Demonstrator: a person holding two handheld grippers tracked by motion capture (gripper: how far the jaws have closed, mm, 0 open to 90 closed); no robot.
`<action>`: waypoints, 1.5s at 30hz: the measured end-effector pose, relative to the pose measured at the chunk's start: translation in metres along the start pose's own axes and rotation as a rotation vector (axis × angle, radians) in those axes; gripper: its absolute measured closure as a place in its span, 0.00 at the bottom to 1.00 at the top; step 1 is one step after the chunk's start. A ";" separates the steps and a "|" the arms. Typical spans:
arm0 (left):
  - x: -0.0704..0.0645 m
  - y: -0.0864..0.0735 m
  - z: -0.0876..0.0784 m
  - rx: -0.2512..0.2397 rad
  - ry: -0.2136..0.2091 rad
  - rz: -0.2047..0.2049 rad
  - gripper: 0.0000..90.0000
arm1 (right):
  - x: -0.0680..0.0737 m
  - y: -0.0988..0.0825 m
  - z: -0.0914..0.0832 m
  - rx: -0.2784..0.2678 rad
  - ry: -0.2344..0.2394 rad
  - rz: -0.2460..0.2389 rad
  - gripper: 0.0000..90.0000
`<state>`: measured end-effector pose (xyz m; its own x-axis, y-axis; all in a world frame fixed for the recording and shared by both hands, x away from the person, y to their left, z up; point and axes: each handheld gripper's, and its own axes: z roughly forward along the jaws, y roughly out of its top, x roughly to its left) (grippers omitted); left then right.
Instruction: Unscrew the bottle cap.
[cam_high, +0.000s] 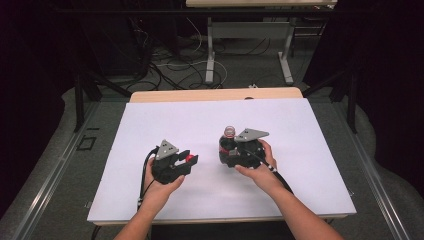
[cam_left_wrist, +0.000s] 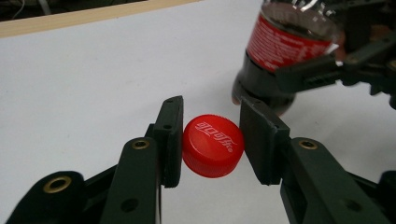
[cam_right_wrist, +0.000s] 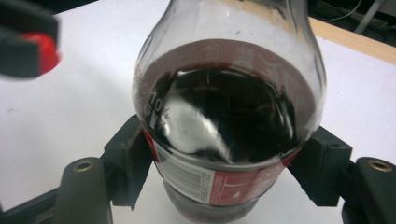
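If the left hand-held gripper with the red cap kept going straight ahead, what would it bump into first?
Probably the cola bottle held by the right hand-held gripper. In the left gripper view it stands just ahead and a bit to the right of the left hand-held gripper and its red cap, so it might only graze it.

A bright red cap (cam_left_wrist: 212, 145) marked with white lettering is seen between the black pads of the left gripper (cam_left_wrist: 211, 140). Brass-coloured rivets are set in its dark arms. A clear bottle (cam_right_wrist: 229, 116) filled with a dark brown, almost black drink is shown, banded by a red label carrying white print and a white barcode patch. The right gripper (cam_right_wrist: 224, 172) is black, topped by a grey plate. The table (cam_high: 165, 120) is covered in white, edged with pale wood.
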<state>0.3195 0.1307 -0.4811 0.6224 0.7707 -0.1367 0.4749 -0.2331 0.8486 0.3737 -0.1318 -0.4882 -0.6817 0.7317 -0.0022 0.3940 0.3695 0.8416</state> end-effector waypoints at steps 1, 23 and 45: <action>0.000 -0.001 0.000 0.003 0.001 0.002 0.68 | -0.002 0.002 0.004 -0.002 -0.012 0.000 0.32; 0.005 -0.008 0.007 0.017 -0.005 -0.020 0.68 | -0.039 0.050 0.060 0.000 -0.111 0.106 0.32; 0.011 -0.008 0.004 0.005 0.006 -0.042 0.68 | -0.029 0.023 0.091 0.043 -0.132 0.098 0.32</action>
<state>0.3252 0.1388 -0.4918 0.5982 0.7833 -0.1692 0.5039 -0.2035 0.8395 0.4585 -0.0920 -0.5176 -0.5530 0.8332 0.0050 0.4823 0.3152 0.8173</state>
